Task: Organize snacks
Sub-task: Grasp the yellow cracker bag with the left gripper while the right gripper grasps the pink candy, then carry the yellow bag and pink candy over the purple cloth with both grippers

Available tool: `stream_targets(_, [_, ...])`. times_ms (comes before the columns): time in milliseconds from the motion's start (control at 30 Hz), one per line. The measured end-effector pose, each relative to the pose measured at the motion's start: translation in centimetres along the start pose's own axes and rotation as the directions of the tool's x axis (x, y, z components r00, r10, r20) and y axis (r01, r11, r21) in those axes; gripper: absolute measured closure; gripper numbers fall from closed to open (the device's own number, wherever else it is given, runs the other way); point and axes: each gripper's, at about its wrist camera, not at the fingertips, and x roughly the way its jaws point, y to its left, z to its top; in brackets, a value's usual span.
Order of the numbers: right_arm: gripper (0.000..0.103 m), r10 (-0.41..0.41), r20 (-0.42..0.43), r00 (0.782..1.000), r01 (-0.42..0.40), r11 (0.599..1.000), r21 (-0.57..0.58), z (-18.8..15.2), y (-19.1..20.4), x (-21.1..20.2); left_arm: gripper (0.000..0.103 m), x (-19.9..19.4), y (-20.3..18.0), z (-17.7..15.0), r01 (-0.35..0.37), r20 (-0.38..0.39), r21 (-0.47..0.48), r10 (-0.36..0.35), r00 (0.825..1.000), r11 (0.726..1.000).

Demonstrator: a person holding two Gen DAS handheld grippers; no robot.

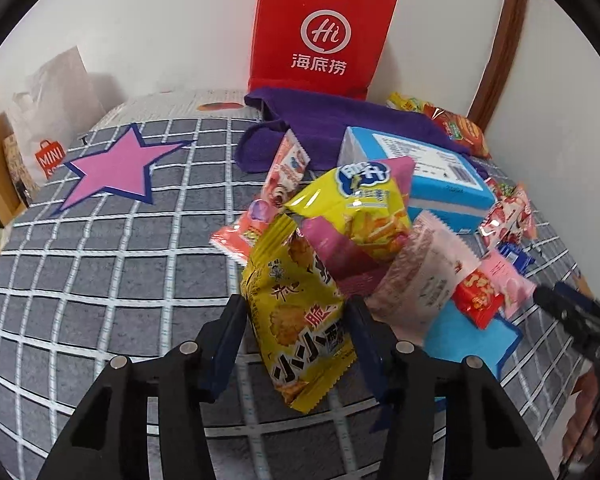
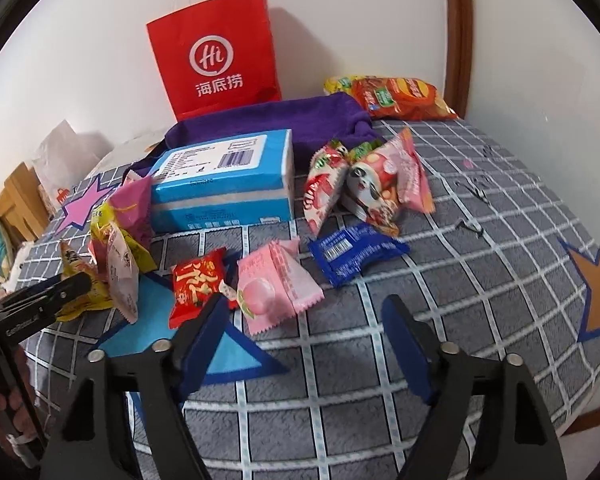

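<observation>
Left gripper stands with its 2 fingers against the sides of the yellow snack packet, clamped on the puffed body. The packet sits at the near edge of a heap of snacks on the grey checked bedspread, just in front of the blue box.

Handling, as judged: light, air-filled, glossy film (likely slippery), brittle contents; a grip on the crimped seam would crush less.

Right gripper points steeply down with its jaws apart and nothing between them, the pink peach packet just beyond its tips.
</observation>
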Motion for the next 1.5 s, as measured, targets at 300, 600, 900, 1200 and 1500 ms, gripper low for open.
stream_targets(300, [0.032,-0.026,-0.018,0.999,0.024,0.993,-0.118,1.8,2.1,2.9,0.051,0.1,1.0,-0.4,0.029,0.017,-0.01,-0.029,0.999,1.0])
stream_targets(600, [0.048,-0.034,-0.065,0.997,0.025,0.991,-0.133,0.9,2.6,5.1,0.05,0.4,1.6,-0.4,0.082,-0.001,-0.029,-0.082,0.997,0.996])
stream_targets(900, [0.048,-0.037,-0.05,0.998,0.028,0.986,-0.166,-0.9,2.5,2.6,0.035,1.1,1.2,-0.5,0.068,-0.022,-0.015,-0.068,0.997,0.998])
stream_targets(1200, [0.048,-0.018,-0.049,0.999,0.012,0.994,-0.109,-1.5,1.9,3.7,0.05,0.8,1.6,-0.5,0.086,-0.018,-0.037,-0.086,0.996,0.996])
stream_targets(1500, [0.048,0.001,-0.019,1.0,-0.002,0.997,-0.075,-0.5,0.3,0.8,0.051,-2.2,0.9,0.9,0.08,0.01,-0.011,-0.08,0.997,0.997])
